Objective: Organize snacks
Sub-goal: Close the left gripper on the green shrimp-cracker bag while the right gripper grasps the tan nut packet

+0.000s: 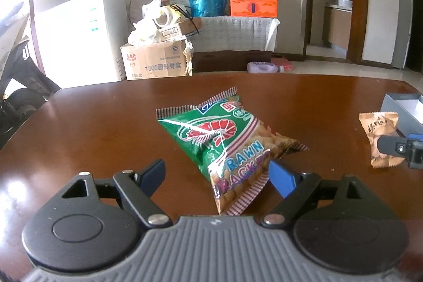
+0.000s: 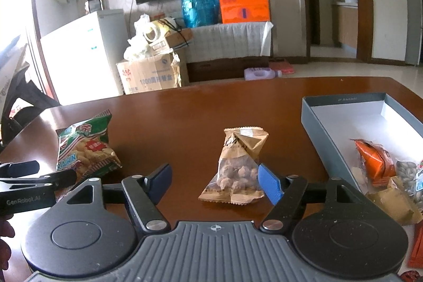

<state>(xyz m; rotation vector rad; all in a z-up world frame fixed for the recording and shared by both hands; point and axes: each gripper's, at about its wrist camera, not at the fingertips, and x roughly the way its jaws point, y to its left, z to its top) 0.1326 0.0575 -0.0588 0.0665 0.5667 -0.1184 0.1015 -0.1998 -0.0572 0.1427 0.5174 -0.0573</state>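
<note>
Room for moving is widest across the far half of the brown surface point(image 1: 105, 123), which we see bare up to its rounded far edge. From the left wrist view, our left gripper point(image 1: 215, 177) has its jaws spread wide, and the green prawn cracker bag point(image 1: 224, 147) lies between them, its near corner reaching back toward the gripper body while the blue right pad point(image 1: 281, 180) sits just beside its edge; the jaws are released, not clamping it. From the right wrist view, our right gripper point(image 2: 215, 181) is likewise released, with the tan nut packet point(image 2: 235, 171) standing between the jaws, the blue pad point(image 2: 271, 185) touching or nearly touching its right side. Only the right wrist view shows the inside of the grey box point(image 2: 343, 107) at the right: its far part is bare white, and an orange packet point(image 2: 372, 163), a clear bag of pale nuts point(image 2: 408, 173) and a tan packet point(image 2: 391, 205) crowd its near end. The left wrist view shows just 1 corner of that box and the right gripper's tip against the nut packet.
</note>
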